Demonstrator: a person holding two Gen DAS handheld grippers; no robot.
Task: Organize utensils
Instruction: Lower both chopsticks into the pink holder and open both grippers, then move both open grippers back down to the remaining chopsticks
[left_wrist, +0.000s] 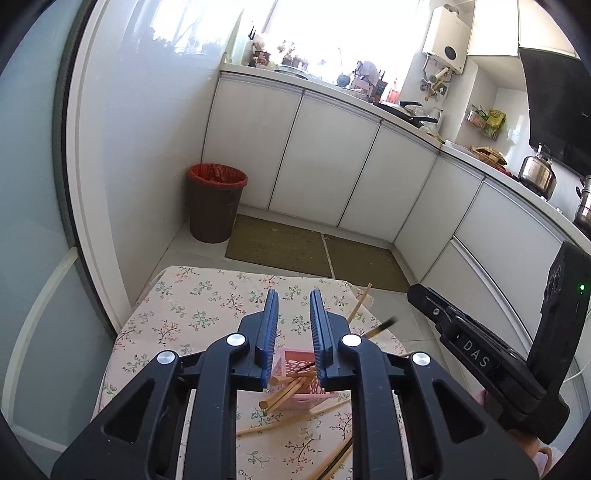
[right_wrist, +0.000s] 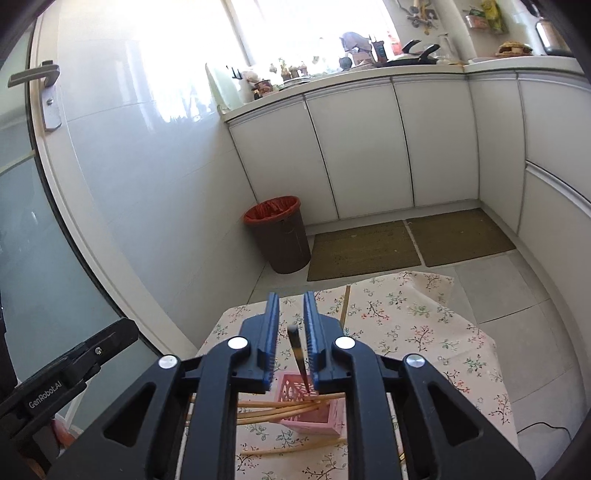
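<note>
A pink perforated basket (left_wrist: 295, 384) (right_wrist: 310, 410) stands on the floral tablecloth (left_wrist: 192, 314) (right_wrist: 406, 321) with several wooden chopsticks (left_wrist: 286, 391) (right_wrist: 280, 410) leaning out of it. A dark chopstick (right_wrist: 298, 356) stands with its tip in the basket, between my right gripper's (right_wrist: 291, 306) open fingers; it also shows in the left wrist view (left_wrist: 380, 328). My left gripper (left_wrist: 293, 306) is open and empty above the basket. Loose chopsticks (left_wrist: 288, 421) (right_wrist: 291, 448) lie on the cloth near the basket.
One more chopstick (left_wrist: 360, 302) (right_wrist: 345, 304) lies near the table's far edge. Beyond the table are a brown bin with a red liner (left_wrist: 216, 203) (right_wrist: 280, 236), floor mats (right_wrist: 406, 243) and white kitchen cabinets (left_wrist: 325, 170).
</note>
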